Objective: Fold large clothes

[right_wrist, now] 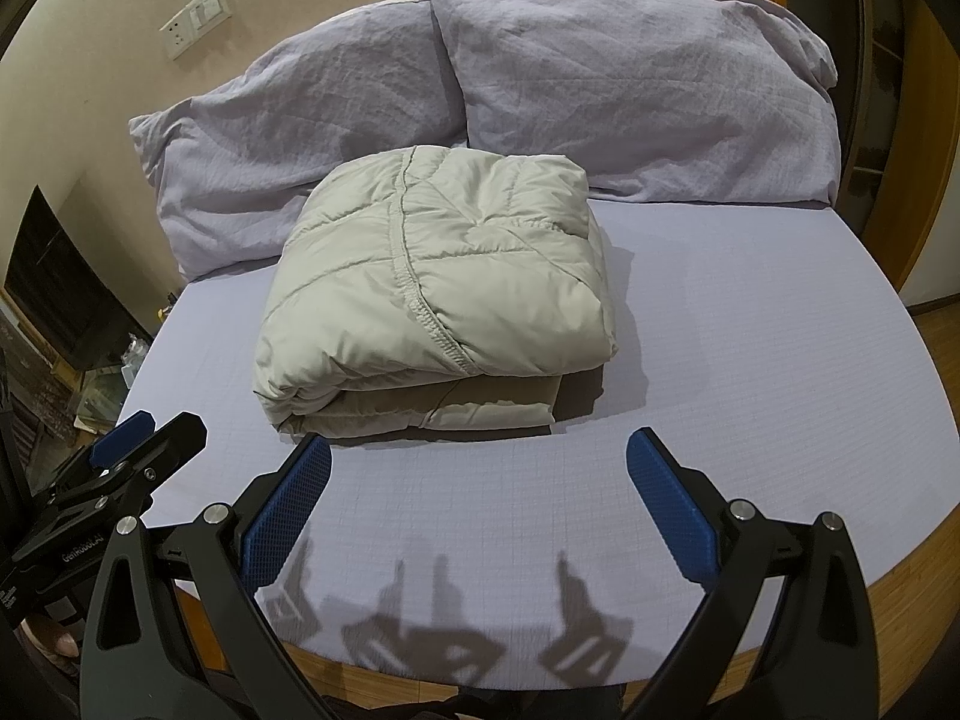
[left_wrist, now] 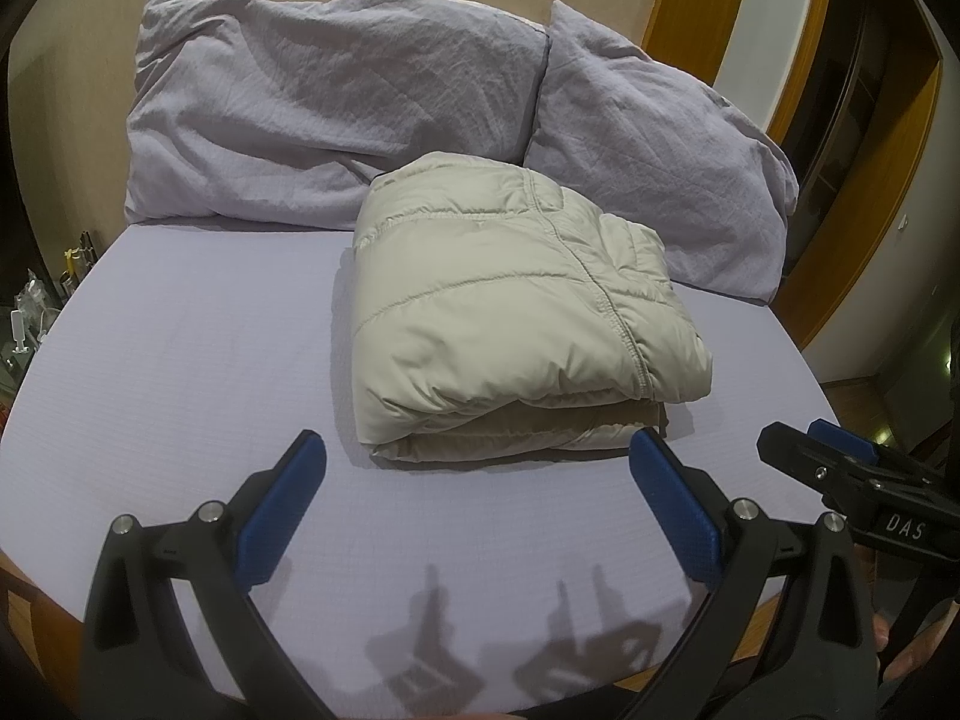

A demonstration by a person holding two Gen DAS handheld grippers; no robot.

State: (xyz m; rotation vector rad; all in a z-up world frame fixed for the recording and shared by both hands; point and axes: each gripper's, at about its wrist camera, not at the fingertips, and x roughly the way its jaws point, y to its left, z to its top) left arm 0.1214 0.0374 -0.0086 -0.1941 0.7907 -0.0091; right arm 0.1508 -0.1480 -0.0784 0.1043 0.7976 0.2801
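Observation:
A beige quilted puffer jacket (left_wrist: 510, 312) lies folded into a thick square bundle on the lavender bed sheet (left_wrist: 180, 360). It also shows in the right wrist view (right_wrist: 432, 294). My left gripper (left_wrist: 477, 450) is open and empty, just short of the bundle's near edge, a little above the sheet. My right gripper (right_wrist: 480, 450) is open and empty, also just short of the near edge. The right gripper shows at the right of the left wrist view (left_wrist: 840, 468). The left gripper shows at the left of the right wrist view (right_wrist: 138, 438).
Two lavender pillows (left_wrist: 336, 102) (left_wrist: 660, 168) lean against the beige wall behind the jacket. A wooden door frame (left_wrist: 696, 6) stands at the back right. Small items (left_wrist: 36, 312) sit beside the bed on the left. The bed's near edge (right_wrist: 480, 678) lies below the grippers.

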